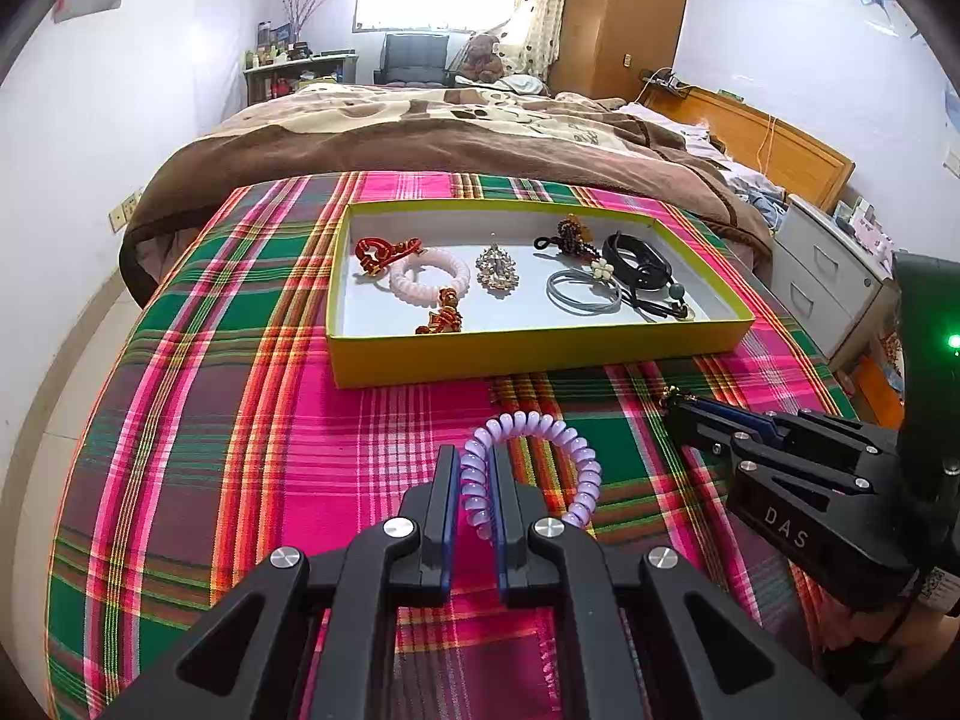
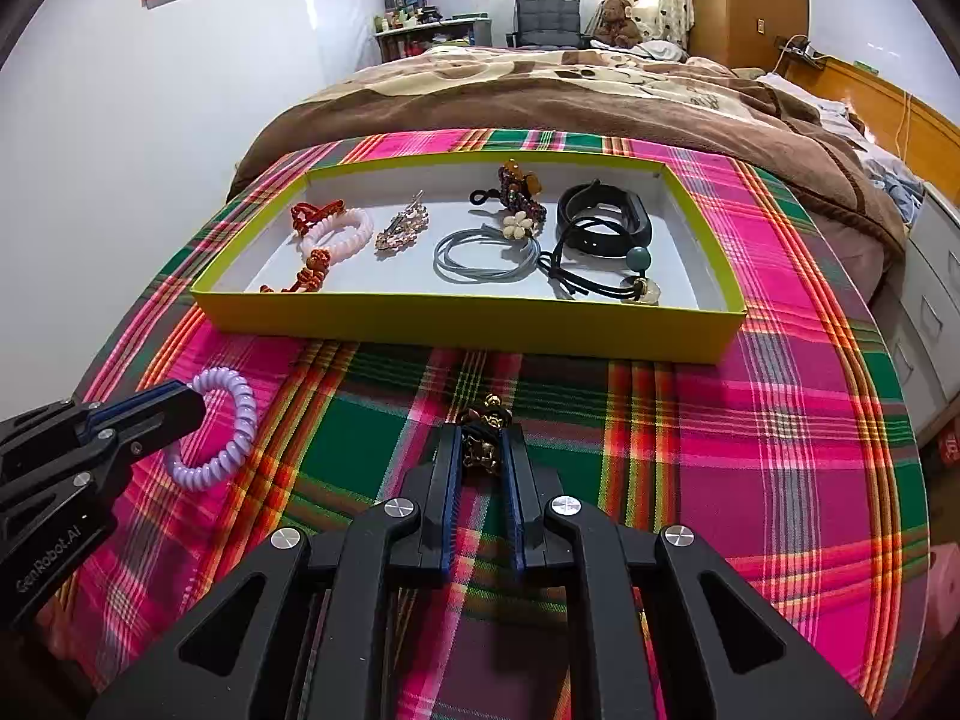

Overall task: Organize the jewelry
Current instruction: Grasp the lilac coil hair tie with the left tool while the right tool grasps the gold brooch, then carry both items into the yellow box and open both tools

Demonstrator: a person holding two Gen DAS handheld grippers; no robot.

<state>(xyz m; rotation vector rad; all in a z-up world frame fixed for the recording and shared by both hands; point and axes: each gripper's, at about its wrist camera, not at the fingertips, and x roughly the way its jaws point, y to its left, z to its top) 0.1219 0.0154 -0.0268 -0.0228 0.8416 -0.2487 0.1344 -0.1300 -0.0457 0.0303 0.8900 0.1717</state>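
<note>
Left tool (image 1: 474, 468): pinched on one side of the lilac spiral hair tie (image 1: 528, 462); the coil's near-left arc sits between the fingers, the rest loops out to the right over the cloth.
Right tool (image 2: 483, 450): closed down on a small dark ornament with gold beads (image 2: 486, 438), gripped at the fingertips.
Relative position: the two tools side by side, apart, both angled down toward the bench in front of the tray.
Bench (image 1: 240, 420): covered with pink, green and red plaid cloth.
Tray (image 2: 468, 324): shallow yellow-green box with a white floor, lying beyond both tools.
Tray, left part: red knotted cords (image 1: 384, 252) and a pale pink bead bracelet (image 1: 429, 276), touching each other.
Tray, middle: rhinestone brooch (image 1: 497, 270).
Tray, right part: grey elastic loops with a cream flower (image 2: 486, 252), a brown beaded piece (image 2: 519, 192), a black band (image 2: 606, 216), a black cord with a teal bead (image 2: 639, 255).
Background: bed with a brown blanket (image 1: 420, 132) just behind the bench.
</note>
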